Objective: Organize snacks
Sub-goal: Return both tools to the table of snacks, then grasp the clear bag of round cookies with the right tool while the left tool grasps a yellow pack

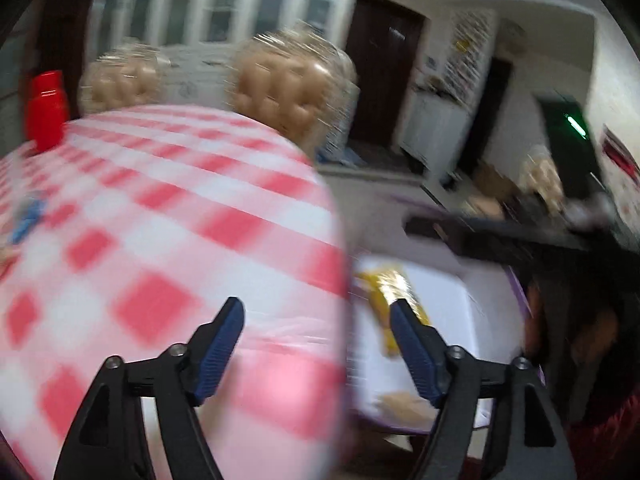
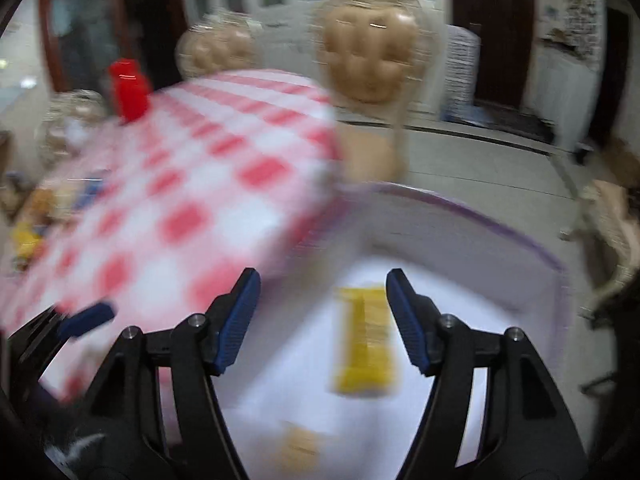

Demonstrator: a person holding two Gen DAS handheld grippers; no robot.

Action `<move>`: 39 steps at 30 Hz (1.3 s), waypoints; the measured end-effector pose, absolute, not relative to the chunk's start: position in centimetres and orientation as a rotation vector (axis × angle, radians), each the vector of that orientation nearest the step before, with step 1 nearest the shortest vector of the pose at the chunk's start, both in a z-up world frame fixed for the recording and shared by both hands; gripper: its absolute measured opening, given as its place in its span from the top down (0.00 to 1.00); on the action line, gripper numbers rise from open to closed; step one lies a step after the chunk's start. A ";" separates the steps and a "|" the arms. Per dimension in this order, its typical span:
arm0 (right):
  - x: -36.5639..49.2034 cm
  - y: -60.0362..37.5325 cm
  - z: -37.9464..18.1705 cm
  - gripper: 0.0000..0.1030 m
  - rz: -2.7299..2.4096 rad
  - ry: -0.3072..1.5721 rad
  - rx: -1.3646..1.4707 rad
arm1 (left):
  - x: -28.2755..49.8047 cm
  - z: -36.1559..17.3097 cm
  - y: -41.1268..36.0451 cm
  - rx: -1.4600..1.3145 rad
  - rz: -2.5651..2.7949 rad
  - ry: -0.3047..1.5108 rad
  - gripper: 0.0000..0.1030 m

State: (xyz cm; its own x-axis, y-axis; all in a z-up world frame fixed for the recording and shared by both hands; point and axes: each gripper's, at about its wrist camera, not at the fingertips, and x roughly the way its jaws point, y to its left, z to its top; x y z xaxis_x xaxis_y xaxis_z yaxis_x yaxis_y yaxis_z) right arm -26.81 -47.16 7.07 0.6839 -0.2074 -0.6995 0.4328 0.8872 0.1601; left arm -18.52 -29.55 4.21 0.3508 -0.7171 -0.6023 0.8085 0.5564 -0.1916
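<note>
Both views are blurred by motion. A yellow snack packet [image 2: 366, 346] lies inside a white box with a purple rim [image 2: 500, 224] beside the table; a small tan snack [image 2: 298, 446] lies nearer me. My right gripper [image 2: 320, 300] is open and empty above the box, the packet below its fingers. In the left wrist view the same yellow packet [image 1: 386, 300] and tan snack [image 1: 404, 404] lie in the box [image 1: 472, 304]. My left gripper [image 1: 316, 320] is open and empty over the table's edge. Several snacks [image 2: 36, 216] lie at the table's far left.
The table has a red-and-white checked cloth [image 1: 160, 220]. A red bottle [image 1: 46, 112] stands at its far side. Two tan padded chairs [image 1: 292, 92] stand behind it. My left gripper's finger [image 2: 86, 320] shows at the right view's left edge.
</note>
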 end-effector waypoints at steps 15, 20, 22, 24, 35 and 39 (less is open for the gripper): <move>-3.5 -26.1 3.8 0.28 0.105 0.837 0.223 | 3.1 5.8 2.1 -0.514 -0.124 0.562 0.16; 4.6 -22.3 3.0 0.28 0.172 0.872 0.176 | 7.6 5.8 7.9 -0.550 -0.038 0.533 0.16; 6.7 -21.0 2.7 0.28 0.185 0.885 0.127 | 8.8 5.5 8.9 -0.542 -0.035 0.541 0.16; 8.1 -20.1 2.3 0.28 0.197 0.877 0.068 | 10.2 4.6 9.7 -0.555 -0.057 0.595 0.16; 8.1 -20.9 1.8 0.65 0.195 0.879 0.022 | 8.3 5.4 5.9 -0.402 -0.174 0.670 0.16; 7.6 -21.6 2.3 0.66 0.176 0.873 0.052 | 9.0 4.3 3.1 -0.310 -0.169 0.724 0.16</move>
State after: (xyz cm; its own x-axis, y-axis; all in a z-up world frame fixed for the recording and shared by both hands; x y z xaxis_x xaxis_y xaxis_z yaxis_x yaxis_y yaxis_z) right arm 7.61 -21.63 2.29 0.6288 0.1750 -0.7576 -0.1328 0.9842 0.1171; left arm 8.95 3.12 4.29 0.7382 -0.2575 -0.6236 0.0451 0.9411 -0.3352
